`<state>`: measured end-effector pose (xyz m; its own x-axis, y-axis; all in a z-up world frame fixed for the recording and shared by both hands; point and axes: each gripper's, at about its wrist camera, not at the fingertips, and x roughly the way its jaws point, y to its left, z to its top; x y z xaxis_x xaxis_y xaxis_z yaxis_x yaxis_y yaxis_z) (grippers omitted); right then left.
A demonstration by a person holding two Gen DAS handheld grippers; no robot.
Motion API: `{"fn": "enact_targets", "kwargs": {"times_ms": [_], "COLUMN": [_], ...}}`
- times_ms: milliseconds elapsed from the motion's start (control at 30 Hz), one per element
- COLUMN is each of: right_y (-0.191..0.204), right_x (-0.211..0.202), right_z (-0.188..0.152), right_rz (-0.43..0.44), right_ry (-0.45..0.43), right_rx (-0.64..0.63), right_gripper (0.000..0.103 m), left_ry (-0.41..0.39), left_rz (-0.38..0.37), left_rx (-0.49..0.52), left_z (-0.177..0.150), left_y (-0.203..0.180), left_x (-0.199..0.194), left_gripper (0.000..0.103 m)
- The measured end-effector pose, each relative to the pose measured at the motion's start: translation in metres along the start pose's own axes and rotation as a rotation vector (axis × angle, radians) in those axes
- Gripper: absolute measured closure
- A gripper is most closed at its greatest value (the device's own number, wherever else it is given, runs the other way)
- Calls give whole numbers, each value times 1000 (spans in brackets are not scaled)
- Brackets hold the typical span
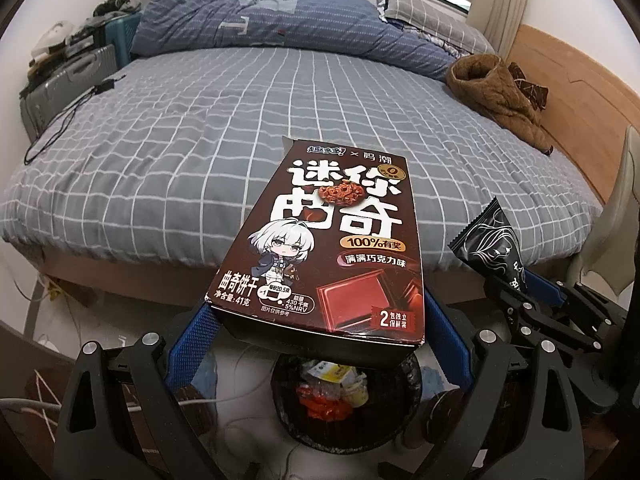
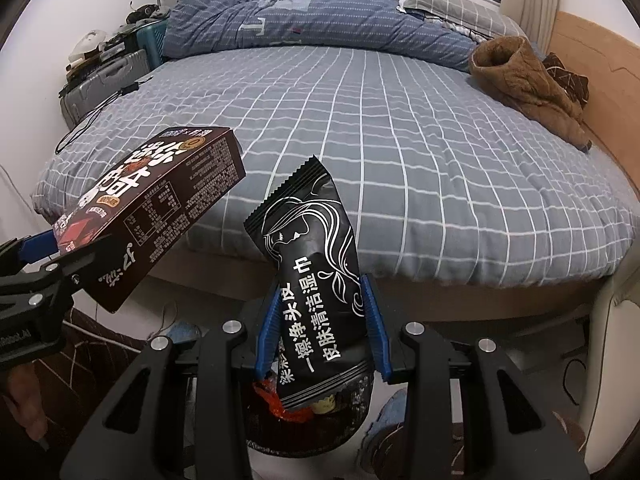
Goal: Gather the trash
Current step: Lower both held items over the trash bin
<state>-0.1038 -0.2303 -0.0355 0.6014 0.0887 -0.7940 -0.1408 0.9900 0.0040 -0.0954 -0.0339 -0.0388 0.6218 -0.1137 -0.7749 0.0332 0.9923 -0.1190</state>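
My left gripper (image 1: 316, 320) is shut on a dark brown cookie box (image 1: 324, 248) and holds it above a black-lined trash bin (image 1: 408, 412) that holds wrappers. The box also shows at the left of the right wrist view (image 2: 148, 208). My right gripper (image 2: 322, 320) is shut on a black wet-wipe packet (image 2: 316, 280), held upright above the same bin (image 2: 352, 412). The packet shows at the right in the left wrist view (image 1: 492, 244), with the right gripper's fingers (image 1: 540, 288) below it.
A bed (image 1: 240, 120) with a grey checked sheet lies ahead, with a blue duvet (image 1: 280, 16) at the back and brown clothing (image 1: 496, 96) at the right. A suitcase (image 1: 68, 80) stands at the left. Cables (image 1: 52, 396) lie on the floor.
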Motion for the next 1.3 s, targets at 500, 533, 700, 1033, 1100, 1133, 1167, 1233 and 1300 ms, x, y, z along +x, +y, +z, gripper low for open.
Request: {"fn": "enact_targets", "kwargs": {"times_ms": [500, 533, 700, 1033, 1100, 1133, 1167, 1233, 1300], "right_y": [0, 0, -4, -26, -32, -35, -36, -42, -46], "right_x": [-1, -1, 3, 31, 35, 38, 39, 44, 47], "right_z": [-43, -45, -57, -72, -74, -74, -75, -78, -80], "right_rz": [4, 2, -25, -49, -56, -59, -62, -68, -71], "right_ry": [92, 97, 124, 185, 196, 202, 207, 221, 229], "right_rx": [26, 30, 30, 67, 76, 80, 83, 95, 102], "right_gripper": [66, 66, 66, 66, 66, 66, 66, 66, 66], "left_ry": [105, 117, 160, 216, 231, 238, 241, 258, 275], "left_rz": [15, 15, 33, 19, 18, 17, 18, 17, 12], "left_rx": [-2, 1, 39, 59, 65, 69, 73, 84, 88], "left_z": [-45, -49, -62, -78, -82, -83, -85, -90, -92], "left_y": [0, -1, -8, -17, -21, -23, -25, -29, -32], "left_x": [2, 3, 13, 49, 58, 63, 66, 76, 85], "left_gripper": [11, 11, 11, 11, 11, 11, 11, 11, 11]}}
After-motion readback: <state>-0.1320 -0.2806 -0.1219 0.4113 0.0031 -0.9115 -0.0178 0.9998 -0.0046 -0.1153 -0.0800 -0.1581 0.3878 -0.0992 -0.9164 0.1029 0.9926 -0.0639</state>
